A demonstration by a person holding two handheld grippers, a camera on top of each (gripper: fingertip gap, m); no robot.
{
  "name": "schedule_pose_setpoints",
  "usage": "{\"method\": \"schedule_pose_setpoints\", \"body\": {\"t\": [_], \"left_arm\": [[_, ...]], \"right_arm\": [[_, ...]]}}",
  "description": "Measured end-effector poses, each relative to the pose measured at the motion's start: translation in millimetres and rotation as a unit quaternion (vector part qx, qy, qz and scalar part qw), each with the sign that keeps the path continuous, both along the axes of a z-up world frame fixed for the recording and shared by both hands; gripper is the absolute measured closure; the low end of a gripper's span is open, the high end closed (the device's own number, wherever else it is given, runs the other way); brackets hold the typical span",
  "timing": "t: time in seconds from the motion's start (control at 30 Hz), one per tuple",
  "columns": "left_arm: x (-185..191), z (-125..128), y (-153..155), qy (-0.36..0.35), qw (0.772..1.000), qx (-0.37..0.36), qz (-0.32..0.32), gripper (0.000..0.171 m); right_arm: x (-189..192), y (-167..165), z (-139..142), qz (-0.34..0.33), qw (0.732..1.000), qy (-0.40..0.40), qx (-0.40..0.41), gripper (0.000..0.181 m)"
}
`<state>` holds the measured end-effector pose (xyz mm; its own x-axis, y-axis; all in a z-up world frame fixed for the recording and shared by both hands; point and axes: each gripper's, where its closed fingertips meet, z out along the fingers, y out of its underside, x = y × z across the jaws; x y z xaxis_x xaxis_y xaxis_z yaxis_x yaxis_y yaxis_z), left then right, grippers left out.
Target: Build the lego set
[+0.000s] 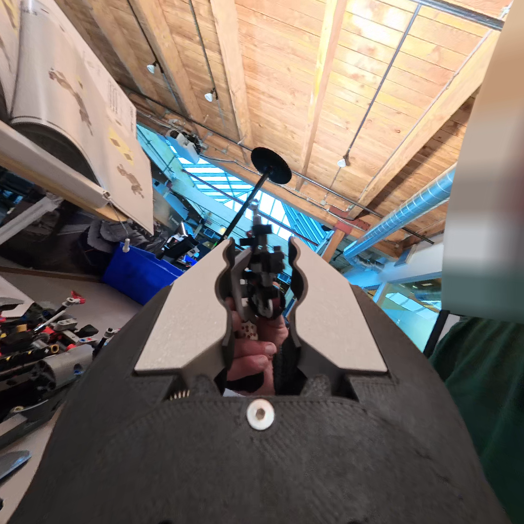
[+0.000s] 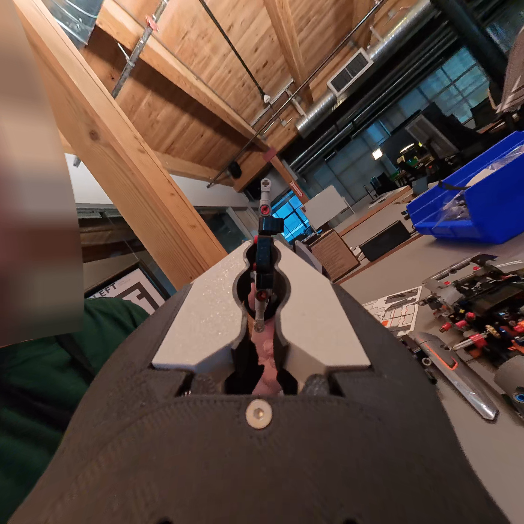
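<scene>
In the left wrist view the left gripper (image 1: 261, 246) pointed up toward the wooden ceiling (image 1: 326, 85). Its two grey fingers (image 1: 198, 306) stood apart, with a small black-and-grey lego assembly (image 1: 262, 272) in the gap between them. The fingers did not seem to press on it, though the clutter there made this hard to judge. The piece appeared to be carried by the other gripper's finger and a hand (image 1: 255, 351) seen through the gap. A black axle with a round disc (image 1: 270, 166) rose toward twelve o'clock. At nine o'clock a heap of loose lego parts (image 1: 37, 348) lay on the grey table (image 1: 107, 303), with a blue bin (image 1: 139, 272) beyond at about ten o'clock.

In the right wrist view the right gripper (image 2: 262, 249) was clenched on the lego assembly (image 2: 263, 255), whose grey link with red pins stuck up past the fingertips toward twelve o'clock. At three o'clock a partly built lego vehicle (image 2: 482, 300) rested on the table (image 2: 397, 255), a sticker sheet (image 2: 394, 312) just beside it. The blue bin (image 2: 476, 215) sat at two o'clock.
</scene>
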<state>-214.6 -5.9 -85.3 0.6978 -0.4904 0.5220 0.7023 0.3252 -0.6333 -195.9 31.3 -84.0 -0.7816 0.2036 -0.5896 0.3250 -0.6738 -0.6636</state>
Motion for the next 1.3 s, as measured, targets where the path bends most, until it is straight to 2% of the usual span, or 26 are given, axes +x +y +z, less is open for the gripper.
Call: {"method": "schedule_pose_setpoints", "body": {"t": [0.17,0.37,0.47,0.57,0.67,0.83,0.9,1.17,1.3], "left_arm": [[11,-4,9,0.02,0.999,-0.023,-0.018,0.13],[17,-12,18,0.069,0.995,-0.065,0.012,0.153],[14,-13,17,0.069,0.995,-0.068,0.018,0.153],[9,-16,18,0.086,0.991,-0.085,0.057,0.154],[8,-18,18,0.084,0.991,-0.088,0.058,0.154],[7,-17,19,0.071,0.993,-0.08,0.049,0.154],[5,-17,18,0.068,0.993,-0.078,0.05,0.148],[10,-20,22,0.063,0.994,-0.082,0.017,0.154],[7,-22,23,0.059,0.995,-0.085,0.019,0.148]], "right_arm": [[-4,0,-3,-0.032,0.999,0.004,0.033,0.175],[-8,-10,-6,-0.076,0.991,0.013,0.109,0.175],[-9,-12,-6,-0.108,0.982,0.023,0.151,0.175],[-9,-15,-5,-0.146,0.969,0.036,0.195,0.175],[-11,-17,-6,-0.171,0.958,0.04,0.227,0.175],[-12,-14,-6,-0.163,0.964,0.036,0.208,0.175],[-10,-10,-5,-0.161,0.966,0.037,0.197,0.175],[-7,-5,-10,-0.147,0.967,0.031,0.204,0.175],[-4,-1,-10,-0.143,0.966,0.029,0.212,0.175]]}}
